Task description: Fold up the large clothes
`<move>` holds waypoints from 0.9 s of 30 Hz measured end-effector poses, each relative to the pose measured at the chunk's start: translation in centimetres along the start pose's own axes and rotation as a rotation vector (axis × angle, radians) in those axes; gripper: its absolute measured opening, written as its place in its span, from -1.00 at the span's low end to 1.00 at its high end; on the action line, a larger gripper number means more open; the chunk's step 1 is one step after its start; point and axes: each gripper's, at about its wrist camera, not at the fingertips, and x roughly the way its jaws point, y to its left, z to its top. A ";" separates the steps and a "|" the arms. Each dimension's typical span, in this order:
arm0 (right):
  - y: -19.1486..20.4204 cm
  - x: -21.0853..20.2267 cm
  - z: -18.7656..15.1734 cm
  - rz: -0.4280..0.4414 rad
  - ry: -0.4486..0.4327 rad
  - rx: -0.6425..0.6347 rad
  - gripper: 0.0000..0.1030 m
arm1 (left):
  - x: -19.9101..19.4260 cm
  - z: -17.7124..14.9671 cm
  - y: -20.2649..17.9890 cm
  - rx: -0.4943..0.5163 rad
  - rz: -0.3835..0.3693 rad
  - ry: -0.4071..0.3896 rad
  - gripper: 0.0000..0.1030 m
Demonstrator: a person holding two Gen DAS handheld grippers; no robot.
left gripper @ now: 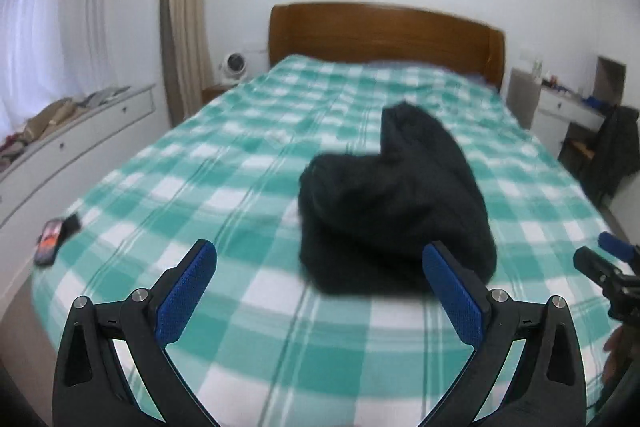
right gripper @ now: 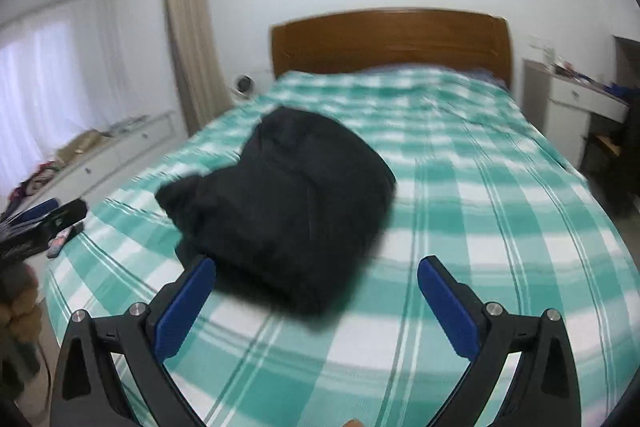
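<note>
A black garment (left gripper: 394, 207) lies folded into a thick bundle on the green-and-white checked bedspread (left gripper: 224, 195); the right wrist view shows the same garment (right gripper: 288, 203) left of centre. My left gripper (left gripper: 320, 259) hangs above the foot of the bed, open, its blue pads (left gripper: 188, 291) wide apart with nothing between them. My right gripper (right gripper: 316, 275) is also open and empty, just short of the bundle's near edge. Each gripper shows in the other's view: the right gripper (left gripper: 608, 263) at the far right, the left gripper (right gripper: 48, 223) at the far left.
A phone (left gripper: 50, 241) lies near the bed's left edge. A wooden headboard (left gripper: 384, 35) closes the far end. White drawers (left gripper: 80, 135) with piled cloth run along the left wall. A white desk (left gripper: 564, 107) and a dark chair (left gripper: 612, 151) stand at the right.
</note>
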 end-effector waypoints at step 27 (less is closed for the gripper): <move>8.7 -3.4 -2.1 -0.159 0.065 -0.143 1.00 | -3.3 -3.1 -3.1 0.095 0.075 0.129 0.99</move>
